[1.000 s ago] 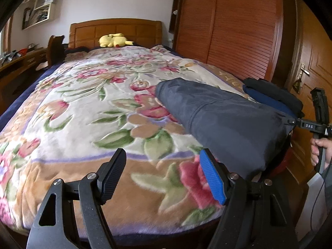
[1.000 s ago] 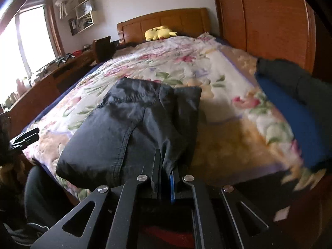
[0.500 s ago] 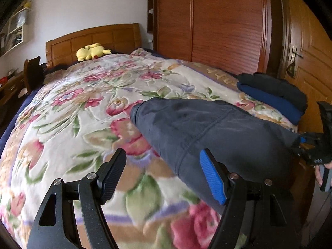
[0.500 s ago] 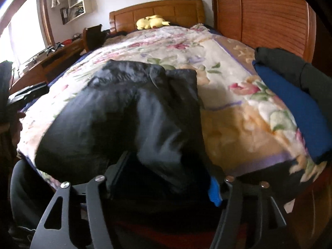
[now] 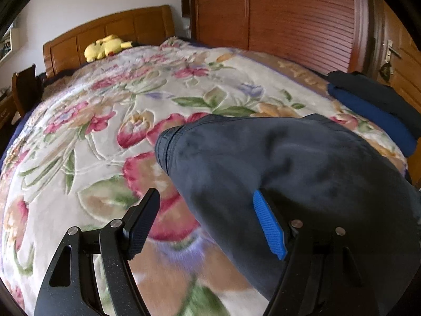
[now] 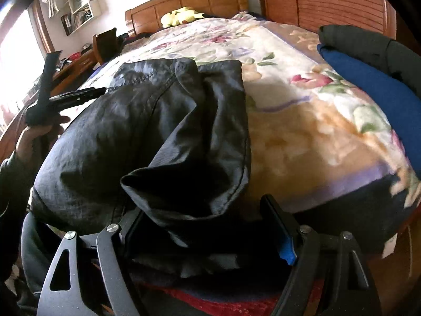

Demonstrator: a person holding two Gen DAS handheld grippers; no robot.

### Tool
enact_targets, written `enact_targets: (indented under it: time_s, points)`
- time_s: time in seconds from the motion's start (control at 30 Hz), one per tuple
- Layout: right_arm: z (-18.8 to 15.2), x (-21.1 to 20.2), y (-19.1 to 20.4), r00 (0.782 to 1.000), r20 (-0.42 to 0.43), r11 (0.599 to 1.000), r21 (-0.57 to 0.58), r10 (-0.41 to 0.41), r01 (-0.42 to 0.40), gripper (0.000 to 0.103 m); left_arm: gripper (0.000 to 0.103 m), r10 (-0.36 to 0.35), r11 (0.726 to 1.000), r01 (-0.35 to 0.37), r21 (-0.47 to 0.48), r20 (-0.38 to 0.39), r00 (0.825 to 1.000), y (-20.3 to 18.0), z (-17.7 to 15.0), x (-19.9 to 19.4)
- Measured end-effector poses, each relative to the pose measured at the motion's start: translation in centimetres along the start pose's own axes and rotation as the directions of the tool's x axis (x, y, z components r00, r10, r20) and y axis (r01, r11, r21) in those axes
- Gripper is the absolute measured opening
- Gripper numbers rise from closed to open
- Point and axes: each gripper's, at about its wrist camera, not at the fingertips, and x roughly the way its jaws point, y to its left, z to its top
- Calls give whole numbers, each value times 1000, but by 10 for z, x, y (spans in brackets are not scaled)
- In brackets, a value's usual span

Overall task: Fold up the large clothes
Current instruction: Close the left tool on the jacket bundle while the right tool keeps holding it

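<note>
Left wrist view, left to right: yellow plush toy [image 5: 106,47] sat upper left by the headboard [image 5: 110,33]. Floral blanket [image 5: 79,137] filled left and centre. Left gripper [image 5: 208,223] was at bottom centre, released, jaws wide, nothing pinched; the blue pad lay against the edge of the dark garment [image 5: 289,173], the black one over bare blanket. The garment sat centre-right as a folded bundle. Far right: stack of folded clothes [image 5: 373,105] near the blanket's edge, well apart from the bundle.

Right wrist view, left to right: a hand [image 6: 31,134] at mid left held the left gripper beside the garment's far side. Garment [image 6: 147,121] took up centre-left, folded over, a loose flap hanging at lower centre. Right gripper [image 6: 208,234] at the bottom, jaws opening; flap lay between them but not pressed. Folded stack [image 6: 368,79] was upper right.

Judgement: main folds look done; bundle is compact. Left: tidy the loose flap, maybe one more fold, then move it onto the stack.
</note>
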Motion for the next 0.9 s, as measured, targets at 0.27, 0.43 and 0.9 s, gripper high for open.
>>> enact_targets:
  time_s: [0.27,0.43,0.9]
  points:
    - [-1,9,5,1000,-13,1000,-21,2,-2,79,75,-55,993,52,-107,-27,998,24,12,28]
    - [0,13,6,1000,-18,999,-27,24,-24,73,62,-115,985,107,-137,-51,992,26,12,37]
    - [1,1,20,994,75,993,-90,81,-75,18,5,-57,996,56,-71,-12,998,7,27,2]
